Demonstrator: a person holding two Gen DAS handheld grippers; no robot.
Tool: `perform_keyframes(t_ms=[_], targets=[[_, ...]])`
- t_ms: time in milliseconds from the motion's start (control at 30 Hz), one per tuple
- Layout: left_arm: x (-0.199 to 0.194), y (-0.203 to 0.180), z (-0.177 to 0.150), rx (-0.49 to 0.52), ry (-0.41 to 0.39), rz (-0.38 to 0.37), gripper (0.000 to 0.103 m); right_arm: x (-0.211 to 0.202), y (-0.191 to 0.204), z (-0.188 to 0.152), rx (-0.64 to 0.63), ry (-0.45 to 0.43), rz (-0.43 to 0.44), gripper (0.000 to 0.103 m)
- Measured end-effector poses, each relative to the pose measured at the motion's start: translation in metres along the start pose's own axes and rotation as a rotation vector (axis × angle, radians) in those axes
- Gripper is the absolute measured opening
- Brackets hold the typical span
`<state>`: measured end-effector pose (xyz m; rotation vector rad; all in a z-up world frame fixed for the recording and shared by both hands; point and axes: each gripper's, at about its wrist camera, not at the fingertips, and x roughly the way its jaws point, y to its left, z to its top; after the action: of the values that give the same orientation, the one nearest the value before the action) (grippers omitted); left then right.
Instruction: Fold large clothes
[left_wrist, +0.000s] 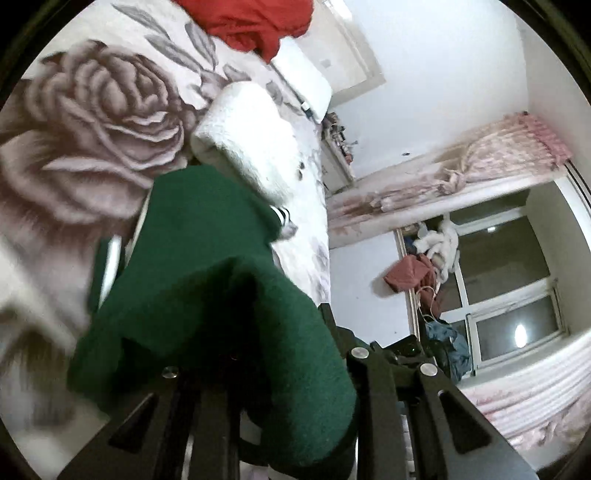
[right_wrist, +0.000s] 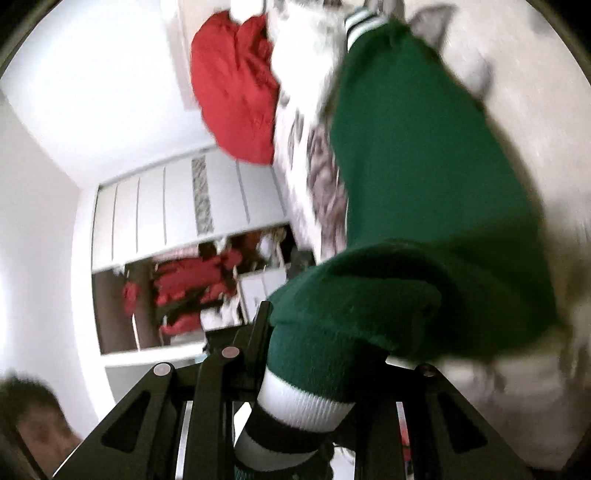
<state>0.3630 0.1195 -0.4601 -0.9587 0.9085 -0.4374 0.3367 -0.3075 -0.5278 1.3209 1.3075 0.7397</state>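
Note:
A dark green knit sweater with white-striped cuffs hangs between my two grippers above a rose-patterned bedspread. My left gripper is shut on a bunched green fold, which drapes over and hides its fingertips. In the right wrist view the sweater stretches away toward a striped cuff at the top. My right gripper is shut on the sweater's hem, where a white and dark striped band hangs down between the fingers.
A folded white fluffy garment lies on the bed beyond the sweater. A red garment lies at the bed's far end and also shows in the right wrist view. A white wardrobe and a window with clothes stand around.

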Motion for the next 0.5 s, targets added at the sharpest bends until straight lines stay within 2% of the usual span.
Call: perform_keyframes(t_ms=[133, 167, 233, 300, 367, 500], targets=[[0.056, 0.034, 0.05, -0.037, 0.067, 0.063, 0.018, 0.032, -0.02, 0.088, 0.078, -0.04, -0.081, 0.024], [0.077, 0.049, 0.064, -0.051, 0.095, 0.083, 0.018, 0.03, -0.037, 0.113, 0.111, -0.041, -0.096, 0.024], [0.102, 0.071, 0.079, -0.095, 0.149, 0.109, 0.019, 0.048, -0.053, 0.137, 0.18, -0.055, -0.133, 0.024], [0.126, 0.1, 0.089, -0.189, 0.217, 0.137, 0.019, 0.063, -0.07, 0.152, 0.238, -0.052, -0.167, 0.025], [0.129, 0.108, 0.09, -0.249, 0.258, 0.133, 0.02, 0.07, -0.081, 0.162, 0.286, -0.029, -0.181, 0.028], [0.108, 0.087, 0.085, -0.235, 0.26, 0.12, 0.022, 0.083, -0.054, 0.164, 0.276, 0.039, -0.149, 0.036]])
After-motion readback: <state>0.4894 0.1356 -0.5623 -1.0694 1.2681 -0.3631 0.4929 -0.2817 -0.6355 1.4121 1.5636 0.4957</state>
